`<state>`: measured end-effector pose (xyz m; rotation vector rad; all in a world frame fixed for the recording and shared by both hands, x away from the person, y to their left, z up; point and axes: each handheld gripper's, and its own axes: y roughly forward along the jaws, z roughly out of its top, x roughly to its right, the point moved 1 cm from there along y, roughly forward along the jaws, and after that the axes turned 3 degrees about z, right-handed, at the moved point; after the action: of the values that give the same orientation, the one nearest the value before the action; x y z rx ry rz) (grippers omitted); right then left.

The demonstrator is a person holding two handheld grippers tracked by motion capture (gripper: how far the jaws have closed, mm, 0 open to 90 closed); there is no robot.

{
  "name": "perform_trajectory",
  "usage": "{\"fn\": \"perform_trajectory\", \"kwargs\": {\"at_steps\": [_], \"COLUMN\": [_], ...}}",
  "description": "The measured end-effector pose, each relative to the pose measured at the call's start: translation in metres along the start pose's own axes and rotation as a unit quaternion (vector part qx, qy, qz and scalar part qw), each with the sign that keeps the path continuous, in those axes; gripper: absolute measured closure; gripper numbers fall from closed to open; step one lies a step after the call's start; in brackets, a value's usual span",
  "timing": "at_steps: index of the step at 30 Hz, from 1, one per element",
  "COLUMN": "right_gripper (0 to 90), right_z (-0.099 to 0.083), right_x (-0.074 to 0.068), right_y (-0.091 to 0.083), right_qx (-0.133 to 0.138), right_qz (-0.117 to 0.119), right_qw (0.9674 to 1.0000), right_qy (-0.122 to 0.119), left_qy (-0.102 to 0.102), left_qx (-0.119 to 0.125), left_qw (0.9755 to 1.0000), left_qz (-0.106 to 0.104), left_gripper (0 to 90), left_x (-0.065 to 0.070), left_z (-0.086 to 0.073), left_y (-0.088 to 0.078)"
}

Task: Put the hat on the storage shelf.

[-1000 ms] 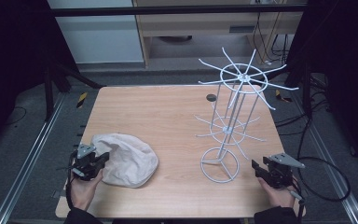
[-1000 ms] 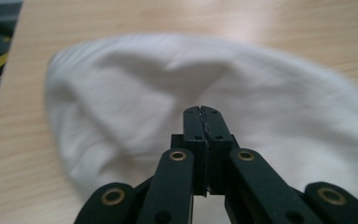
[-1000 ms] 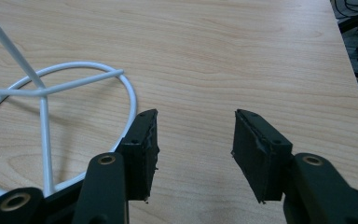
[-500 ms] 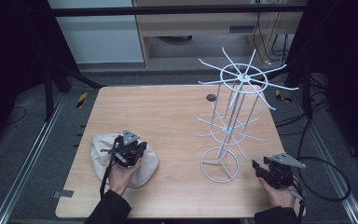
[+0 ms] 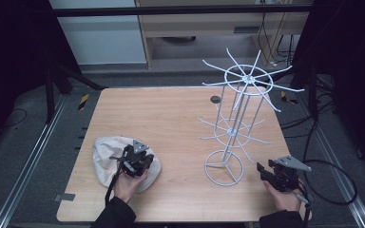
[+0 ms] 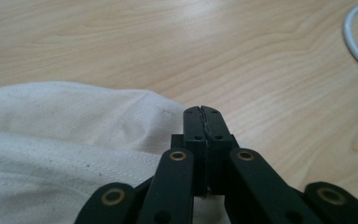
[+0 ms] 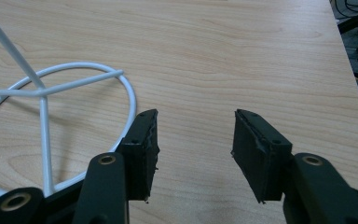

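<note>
The left tool (image 5: 134, 160) sits over the right part of the cloth (image 5: 105, 153), and in the left gripper view its two jaws are pressed fully together with nothing visible between them; the cloth (image 6: 51, 135) lies just to the left of and below the jaws, which seem to rest at its edge without a fold in their grip. The cloth is a cream, woven piece, crumpled in a low heap at the near left part of the tabletop (image 5: 171, 118). It looks light and very soft, so it will sag and change shape when lifted, and it will not break. It seems not slippery; the weave should give the pads good friction. In my judgement the best place to take it is a raised fold or the rim just beside the tool, because a flat part offers nothing to pinch. The right tool (image 5: 274, 174) waits well apart, near the right edge, with its jaws standing wide and empty; the round base of the white wire rack (image 7: 51, 88) is just to its left. The rack (image 5: 240, 95) is thin and stiff, with many arms that may catch cloth. The tabletop is smooth pale wood, flat and dry. Around it the room is dark, with metal rails and cables on the floor.
</note>
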<state>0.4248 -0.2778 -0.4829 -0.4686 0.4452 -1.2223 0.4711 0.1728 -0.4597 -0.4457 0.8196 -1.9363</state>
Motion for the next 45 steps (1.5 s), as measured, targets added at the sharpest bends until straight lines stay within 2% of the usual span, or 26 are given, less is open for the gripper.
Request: {"fn": "perform_trajectory", "kwargs": {"at_steps": [4,6,9,11,12,16,21,30,35,36,37,38,39,40,41,42,43,44,45], "right_gripper": [50.2,50.2,50.2,50.2,50.2,50.1,50.1,49.9,49.8,49.8,49.8,49.7,49.7,49.6,49.5,49.4,49.4,49.4,49.4], "right_z": [0.0,0.0,0.0,-0.001,-0.001,-0.001,-0.001,-0.001,-0.001,-0.001,-0.001,-0.001,-0.001,-0.001,-0.001,-0.001,-0.001,-0.001,-0.001], "right_x": [0.0,0.0,0.001,0.001,0.001,0.0,0.001,0.001,0.001,0.001,0.001,0.002,0.002,0.002,0.001,0.001,0.001,0.001,0.001], "right_y": [0.0,0.0,-0.001,-0.001,-0.001,-0.001,-0.001,-0.002,-0.002,-0.001,-0.001,-0.001,-0.001,-0.001,-0.001,-0.001,-0.001,-0.001,-0.001], "right_qx": [-0.001,0.0,0.0,0.0,0.0,-0.001,0.0,-0.001,0.0,0.0,0.0,0.001,0.001,-0.001,-0.002,-0.002,-0.002,-0.003,-0.003], "right_qz": [0.0,0.001,0.0,0.0,0.0,0.0,-0.002,-0.001,-0.001,0.0,0.0,0.0,0.0,0.0,-0.001,0.0,0.0,0.0,0.0], "right_qw": [1.0,1.0,1.0,1.0,1.0,1.0,1.0,1.0,1.0,1.0,1.0,1.0,1.0,1.0,1.0,1.0,1.0,1.0,1.0], "right_qy": [0.003,0.002,0.001,0.001,0.002,0.003,0.003,0.004,0.005,0.005,0.005,0.005,0.005,0.006,0.007,0.006,0.006,0.006,0.006], "left_qy": [0.01,0.014,0.036,0.035,0.04,0.047,0.036,0.02,0.013,0.013,0.013,0.01,0.01,0.001,0.001,-0.009,-0.009,-0.013,-0.017], "left_qx": [0.001,0.001,0.002,0.002,0.003,-0.002,-0.008,-0.008,0.006,0.024,0.024,0.045,0.045,0.067,0.067,0.077,0.077,0.078,0.079], "left_qw": [0.9995,0.9994,0.9987,0.9986,0.9984,0.9981,0.9983,0.9989,0.9991,0.9991,0.9991,0.9986,0.9986,0.9977,0.9977,0.997,0.997,0.9968,0.9965], "left_qz": [-0.03,-0.032,-0.037,-0.04,-0.041,-0.038,-0.044,-0.042,-0.04,-0.034,-0.034,-0.027,-0.027,-0.011,-0.011,0.003,0.003,0.013,0.024], "left_gripper": [90.0,90.0,90.0,90.0,90.0,90.0,90.0,90.0,87.7,84.9,81.7,79.9,76.8,72.9,69.5,66.7,62.8,58.4,58.4], "left_x": [0.004,0.006,0.012,0.013,0.014,0.014,0.007,-0.009,-0.012,-0.012,-0.012,-0.014,-0.014,-0.017,-0.017,-0.023,-0.023,-0.026,-0.029], "left_z": [-0.014,-0.016,-0.026,-0.029,-0.035,-0.043,-0.055,-0.078,-0.077,-0.072,-0.072,-0.065,-0.065,-0.057,-0.057,-0.049,-0.049,-0.046,-0.042], "left_y": [-0.015,-0.019,-0.034,-0.037,-0.043,-0.049,-0.059,-0.082,-0.087,-0.092,-0.092,-0.1,-0.1,-0.107,-0.107,-0.111,-0.111,-0.112,-0.111]}}
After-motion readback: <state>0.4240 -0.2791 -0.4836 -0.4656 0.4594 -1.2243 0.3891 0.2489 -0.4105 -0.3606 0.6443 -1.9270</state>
